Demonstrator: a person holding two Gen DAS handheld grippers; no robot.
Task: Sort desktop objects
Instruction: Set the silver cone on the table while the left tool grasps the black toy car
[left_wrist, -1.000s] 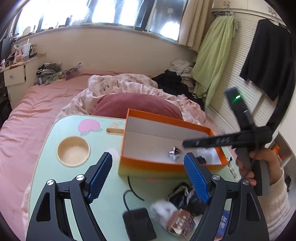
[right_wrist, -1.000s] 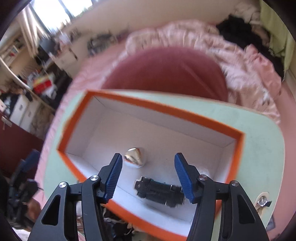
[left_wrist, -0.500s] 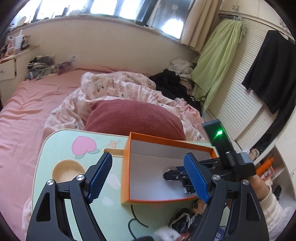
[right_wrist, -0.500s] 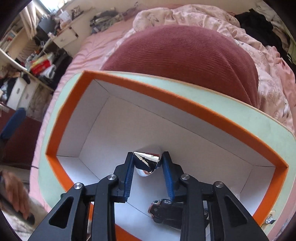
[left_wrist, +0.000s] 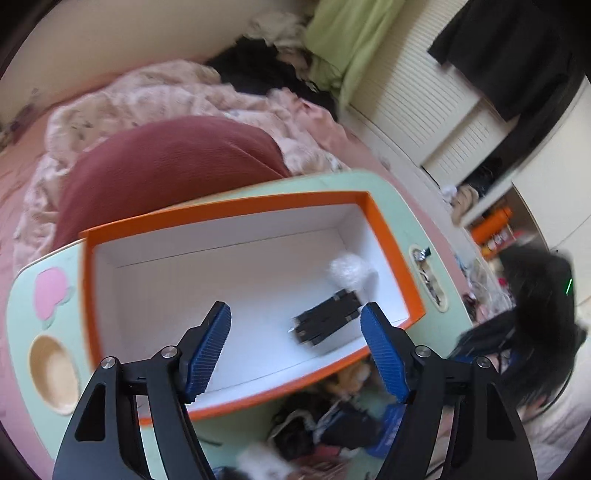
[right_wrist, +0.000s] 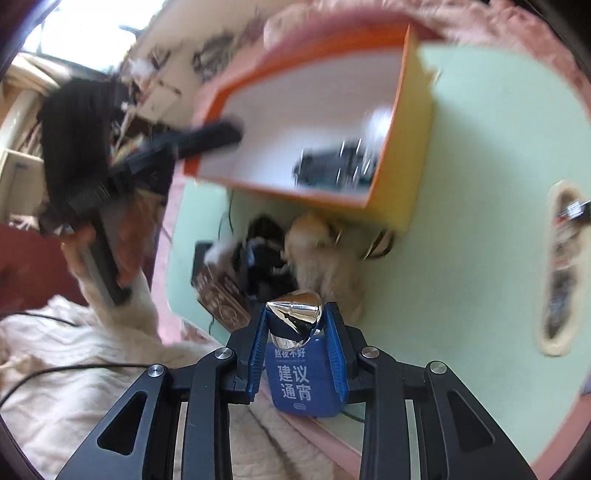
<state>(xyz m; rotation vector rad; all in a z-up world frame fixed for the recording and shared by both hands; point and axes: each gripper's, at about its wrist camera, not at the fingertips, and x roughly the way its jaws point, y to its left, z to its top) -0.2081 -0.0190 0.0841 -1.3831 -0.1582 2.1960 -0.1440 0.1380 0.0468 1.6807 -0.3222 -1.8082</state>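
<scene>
- Right gripper (right_wrist: 297, 325) is clamping the shiny silver cone-shaped metal object (right_wrist: 294, 318) between its blue pads.
- Left gripper (left_wrist: 295, 349), jaws closing on nothing, is hovering over the orange-rimmed white cardboard box (left_wrist: 391, 236); flat black rectangular gadget (left_wrist: 327, 322) lying at one o'clock.

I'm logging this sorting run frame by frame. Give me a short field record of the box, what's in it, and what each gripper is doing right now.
box: orange box with a white inside, open, on the pale green lap table
in box: black clip-like item; white fluffy ball
left gripper: over the box, jaws closing, nothing between them
right gripper: outside the box, jaws shut on a shiny silver piece
loose pile: dark and furry items on the table beside the box, too blurred to name
</scene>
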